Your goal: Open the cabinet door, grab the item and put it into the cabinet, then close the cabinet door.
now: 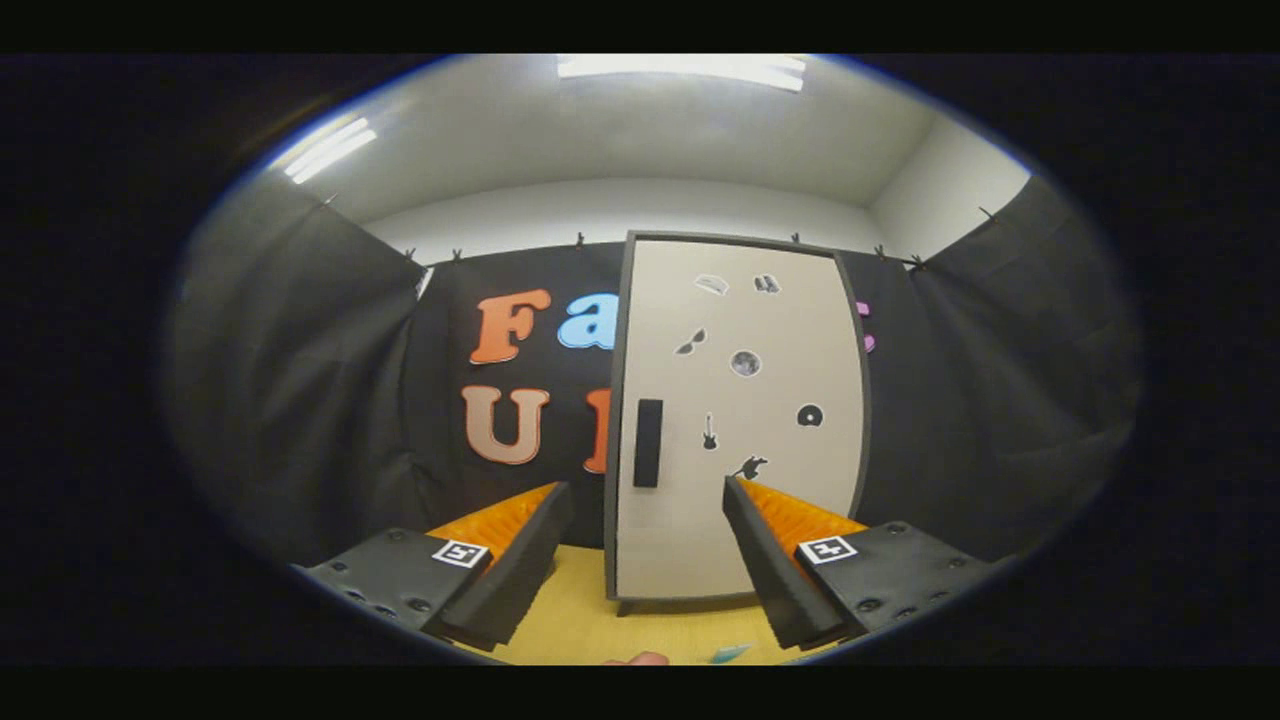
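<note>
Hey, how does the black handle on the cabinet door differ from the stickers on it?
The handle is a tall, plain black bar, far bigger than any of the stickers. The handle sits alone near the cabinet door's left edge; the stickers are scattered across its middle and top. Both lie on the closed door, beyond the open tongs, which hold nothing.

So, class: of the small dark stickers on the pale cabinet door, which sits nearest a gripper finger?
The lowest sticker, just above one finger's tip; the other stickers sit higher up the closed door.
</note>
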The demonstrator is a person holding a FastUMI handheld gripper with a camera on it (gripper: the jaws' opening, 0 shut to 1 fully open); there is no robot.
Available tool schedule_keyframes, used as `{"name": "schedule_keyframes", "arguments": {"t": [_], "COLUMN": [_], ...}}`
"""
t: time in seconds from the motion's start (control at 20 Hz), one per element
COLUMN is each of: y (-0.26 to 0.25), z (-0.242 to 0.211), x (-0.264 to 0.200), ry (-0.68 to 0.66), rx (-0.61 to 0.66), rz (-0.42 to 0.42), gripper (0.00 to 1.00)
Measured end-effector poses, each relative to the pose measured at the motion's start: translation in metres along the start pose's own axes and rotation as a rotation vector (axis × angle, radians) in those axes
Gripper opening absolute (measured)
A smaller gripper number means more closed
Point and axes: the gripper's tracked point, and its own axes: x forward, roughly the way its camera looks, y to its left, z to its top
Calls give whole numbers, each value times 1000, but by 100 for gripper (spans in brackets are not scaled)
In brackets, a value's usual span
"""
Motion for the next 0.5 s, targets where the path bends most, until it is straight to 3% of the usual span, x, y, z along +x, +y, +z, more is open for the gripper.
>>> {"name": "schedule_keyframes", "arguments": {"t": [0.2, 0.3, 0.5], "y": [-11, -16, -2], "z": [11, -7, -42], "x": [82, 131, 196], "ry": [22, 53, 111], "rx": [40, 80, 109], "rz": [-54, -93, -37], "gripper": [97, 97, 98]}}
